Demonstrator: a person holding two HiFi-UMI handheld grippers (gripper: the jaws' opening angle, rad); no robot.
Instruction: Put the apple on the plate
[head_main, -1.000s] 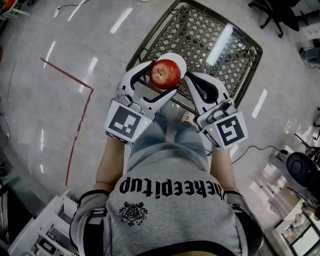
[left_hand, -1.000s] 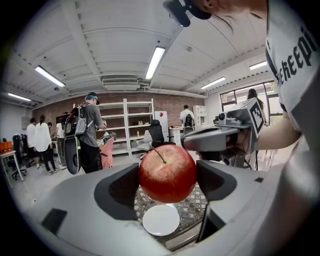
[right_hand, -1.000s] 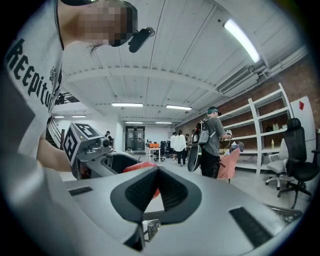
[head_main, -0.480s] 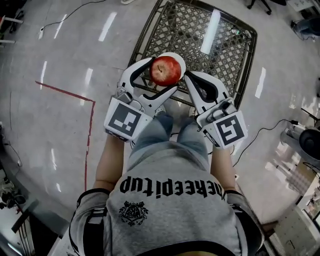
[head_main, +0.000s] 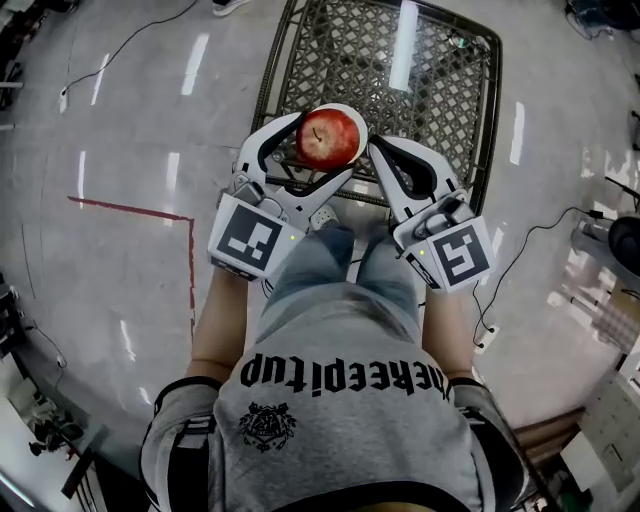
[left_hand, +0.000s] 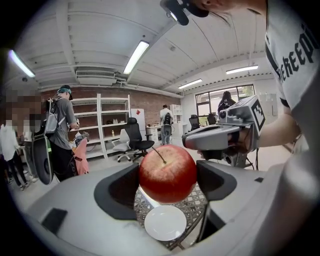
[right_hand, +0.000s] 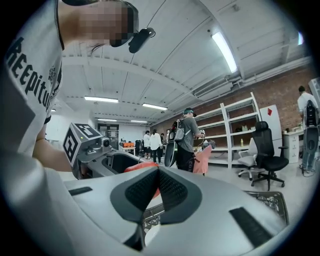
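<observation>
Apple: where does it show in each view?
Head view: apple upper centre, held in the left gripper.
Left gripper view: apple dead centre, between the jaws.
Right gripper view: red sliver left of centre, behind the shut jaws.
Shared landmark: mesh table.

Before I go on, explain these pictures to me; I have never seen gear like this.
No robot here: a person holds a hand-held claw in each hand. One picture looks down from a camera on the person's head; the other two come from cameras riding on each claw. The left claw grips a red apple, held above a white plate that lies on a metal lattice table. The right claw is shut and empty, beside the apple.
</observation>
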